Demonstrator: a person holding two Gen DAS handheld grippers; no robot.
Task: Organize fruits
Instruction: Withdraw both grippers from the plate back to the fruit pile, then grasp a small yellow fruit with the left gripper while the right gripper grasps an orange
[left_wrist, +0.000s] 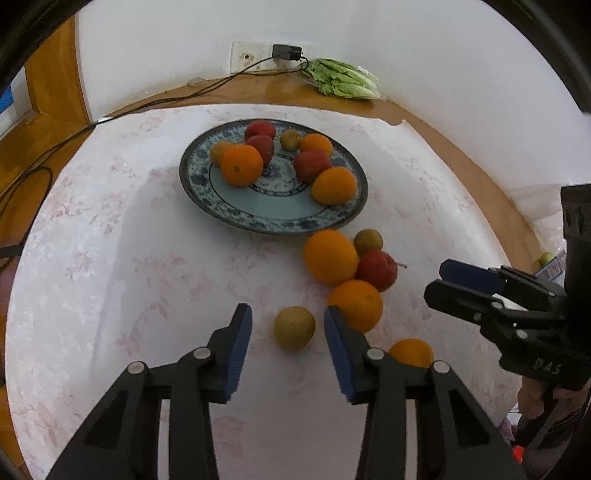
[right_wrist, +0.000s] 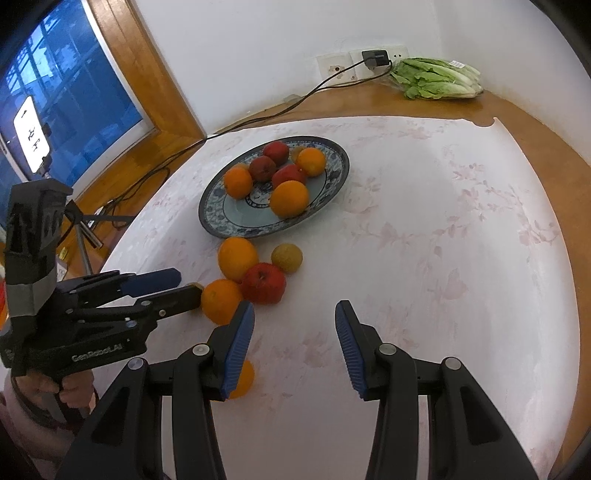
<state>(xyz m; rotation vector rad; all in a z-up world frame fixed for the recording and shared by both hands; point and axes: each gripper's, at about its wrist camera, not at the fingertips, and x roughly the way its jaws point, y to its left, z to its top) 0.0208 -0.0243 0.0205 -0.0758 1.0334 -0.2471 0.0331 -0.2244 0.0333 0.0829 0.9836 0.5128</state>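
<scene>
A blue-patterned plate (left_wrist: 266, 214) holds several oranges, red apples and brown-green fruits; it also shows in the right wrist view (right_wrist: 221, 225). On the cloth in front of it lie loose oranges (left_wrist: 330, 256), a red apple (left_wrist: 376, 270) and brown-green fruits. My left gripper (left_wrist: 288, 330) is open, its fingers on either side of a brown-green fruit (left_wrist: 294, 328) without touching it. My right gripper (right_wrist: 294, 328) is open and empty over bare cloth, right of an orange (right_wrist: 221, 300) and the apple (right_wrist: 263, 283). Another orange (right_wrist: 243, 378) lies partly hidden behind its left finger.
A white floral cloth (left_wrist: 129, 280) covers the round wooden table. Bagged lettuce (left_wrist: 341, 79) lies at the back by the wall, beside a socket with a charger (left_wrist: 287, 51) and a cable running off left. A window (right_wrist: 62, 92) is at the left.
</scene>
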